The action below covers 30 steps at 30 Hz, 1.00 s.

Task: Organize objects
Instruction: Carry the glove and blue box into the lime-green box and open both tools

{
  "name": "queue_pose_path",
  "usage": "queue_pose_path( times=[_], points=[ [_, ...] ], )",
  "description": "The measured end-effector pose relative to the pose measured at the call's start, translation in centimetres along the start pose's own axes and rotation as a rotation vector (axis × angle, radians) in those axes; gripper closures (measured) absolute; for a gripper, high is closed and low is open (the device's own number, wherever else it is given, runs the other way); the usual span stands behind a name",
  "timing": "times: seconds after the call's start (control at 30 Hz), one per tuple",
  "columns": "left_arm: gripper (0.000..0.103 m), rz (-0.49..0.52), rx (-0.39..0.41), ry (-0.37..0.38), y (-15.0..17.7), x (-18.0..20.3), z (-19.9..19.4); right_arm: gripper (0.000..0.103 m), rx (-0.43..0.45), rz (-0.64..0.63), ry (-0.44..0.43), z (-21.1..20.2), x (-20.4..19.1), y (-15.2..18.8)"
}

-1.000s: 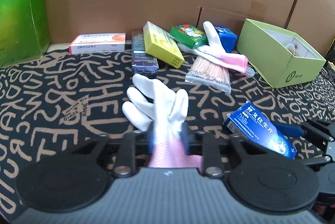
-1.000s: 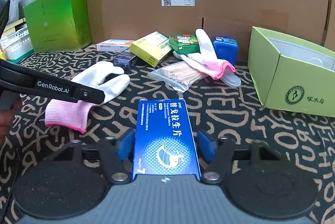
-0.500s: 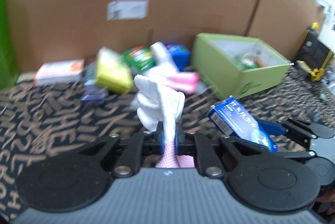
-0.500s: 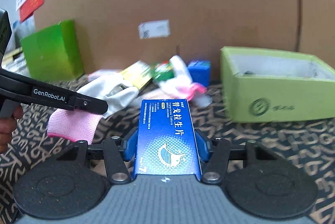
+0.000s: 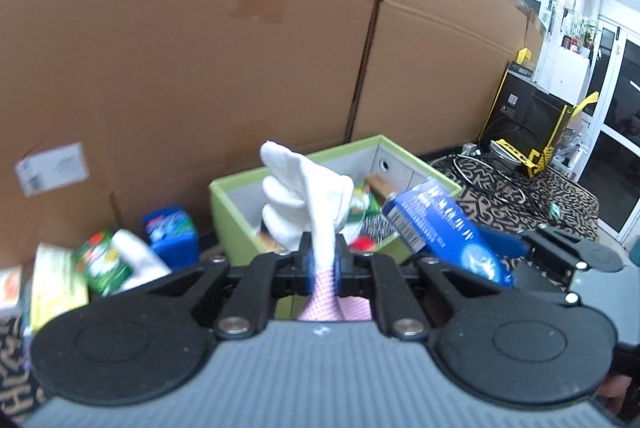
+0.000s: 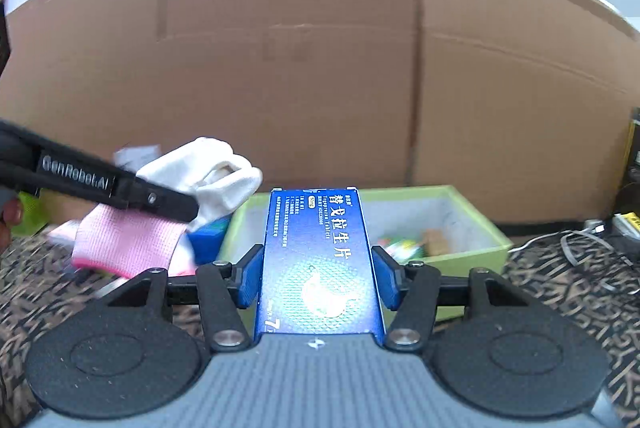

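The left gripper (image 5: pixel 322 260) is pressed tight on the pink knit cuff of a white cloth glove (image 5: pixel 304 196), and the glove's fingers are held pointing up in the air. The right gripper (image 6: pixel 318 278) is held partly open, with its 2 blue pads pressed on the sides of a flat blue cardboard box with white writing (image 6: pixel 320 260). Both grippers are tipped a little downward and are held side by side above the patterned black and tan cloth (image 6: pixel 568 280). An open light green cardboard box (image 6: pixel 472 252) is seen just beyond them, with small packets inside. A tall brown cardboard wall (image 6: pixel 320 68) is seen behind it.
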<state>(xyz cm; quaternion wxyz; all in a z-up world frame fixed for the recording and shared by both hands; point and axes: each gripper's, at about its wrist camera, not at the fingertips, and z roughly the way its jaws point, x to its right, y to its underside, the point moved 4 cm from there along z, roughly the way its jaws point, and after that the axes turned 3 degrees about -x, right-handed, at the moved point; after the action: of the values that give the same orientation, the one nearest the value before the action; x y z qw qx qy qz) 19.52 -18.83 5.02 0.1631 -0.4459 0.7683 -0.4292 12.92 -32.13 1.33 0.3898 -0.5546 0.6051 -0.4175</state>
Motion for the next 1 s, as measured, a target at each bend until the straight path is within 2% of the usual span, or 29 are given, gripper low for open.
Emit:
queue_pose_path(
  times=[0.23, 0.33, 0.4, 0.57, 0.7, 0.73, 0.77, 0.8, 0.83, 0.93, 1.0],
  points=[
    [0.095, 0.010, 0.037, -0.060, -3.9, 0.3, 5.8, 0.042, 0.029, 0.029, 0.122, 5.0, 5.1, -2.6],
    [0.094, 0.014, 0.021, -0.074, -4.6, -0.1, 8.2, 0.042, 0.026, 0.031, 0.152, 7.5, 6.5, -3.2],
    [0.094, 0.028, -0.007, -0.096, -4.2, -0.3, 9.9, 0.042, 0.018, 0.034, 0.155, 9.1, 7.1, -3.1],
    [0.094, 0.011, -0.080, -0.093, -2.2, -1.2, 13.3, 0.042, -0.042, 0.014, 0.147, 12.6, 7.2, -1.6],
    [0.091, 0.024, -0.102, -0.098, -1.2, -1.6, 14.6, 0.042, -0.096, -0.003, 0.157, 14.7, 7.3, -0.2],
    [0.079, 0.024, -0.097, -0.098, -1.0, -1.7, 14.8, 0.041, -0.121, -0.011, 0.156, 15.2, 7.4, 0.2],
    [0.066, 0.026, -0.088, -0.097, -0.8, -1.8, 14.7, 0.036, -0.139, -0.022, 0.159, 15.5, 7.5, 0.4],
    [0.037, 0.028, -0.072, -0.099, -0.6, -1.9, 14.5, 0.032, -0.145, -0.035, 0.168, 15.5, 7.6, 0.6],
    [0.021, 0.030, -0.044, -0.107, -0.5, -1.8, 14.2, 0.027, -0.136, -0.045, 0.175, 15.2, 7.6, 0.7],
    [0.004, 0.039, 0.033, -0.141, -0.4, -1.7, 12.8, 0.021, -0.106, -0.051, 0.195, 13.7, 7.8, 0.5],
    [0.000, 0.015, 0.055, -0.142, -0.6, -1.6, 11.8, 0.019, -0.077, -0.024, 0.197, 12.3, 8.0, -0.1]
  ],
)
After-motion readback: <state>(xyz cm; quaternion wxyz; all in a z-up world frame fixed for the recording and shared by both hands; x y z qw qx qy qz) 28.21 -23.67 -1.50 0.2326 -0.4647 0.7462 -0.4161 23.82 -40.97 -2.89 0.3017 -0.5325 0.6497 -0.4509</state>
